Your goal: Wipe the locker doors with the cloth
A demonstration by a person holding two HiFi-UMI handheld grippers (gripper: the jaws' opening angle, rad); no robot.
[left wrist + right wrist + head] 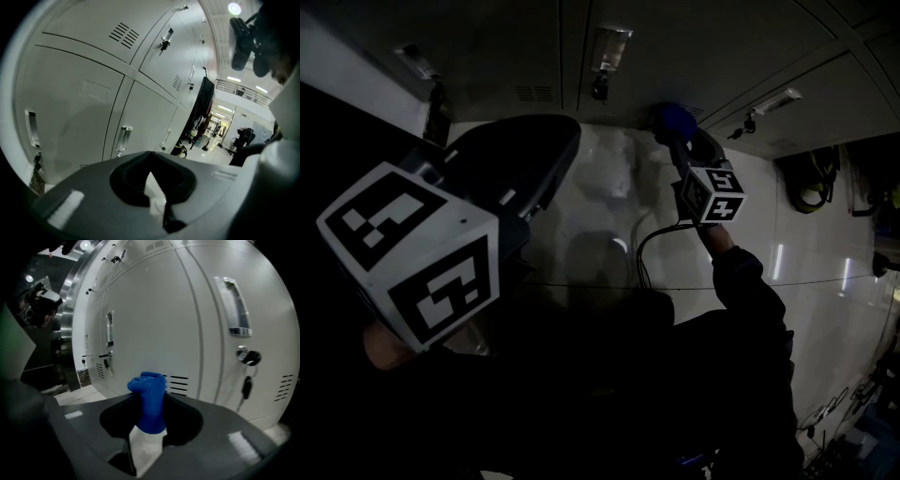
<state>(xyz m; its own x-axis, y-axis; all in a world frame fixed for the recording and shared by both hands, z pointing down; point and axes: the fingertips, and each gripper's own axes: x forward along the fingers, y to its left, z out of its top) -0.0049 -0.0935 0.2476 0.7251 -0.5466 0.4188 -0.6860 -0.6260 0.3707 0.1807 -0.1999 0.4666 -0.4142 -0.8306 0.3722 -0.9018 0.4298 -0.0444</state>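
White locker doors (187, 324) fill the right gripper view, and in the head view the locker doors (694, 47) run along the top. My right gripper (149, 416) is shut on a blue cloth (150, 399) that bunches up above its jaws in front of a door's lower vent. Whether it touches the door I cannot tell. In the dark head view the right gripper (672, 136) holds the cloth (674, 119) up at the lockers. My left gripper (149, 157) is shut with nothing in it and faces other locker doors (70, 93). The left gripper (562, 141) hangs back, near left.
A recessed handle (232, 305) and a lock with a hanging key (247, 383) sit on the door to the right of the cloth. A black garment (202, 101) hangs further along the row. A black cable (649, 246) trails from the right gripper. Pale floor tiles (609, 187) lie below.
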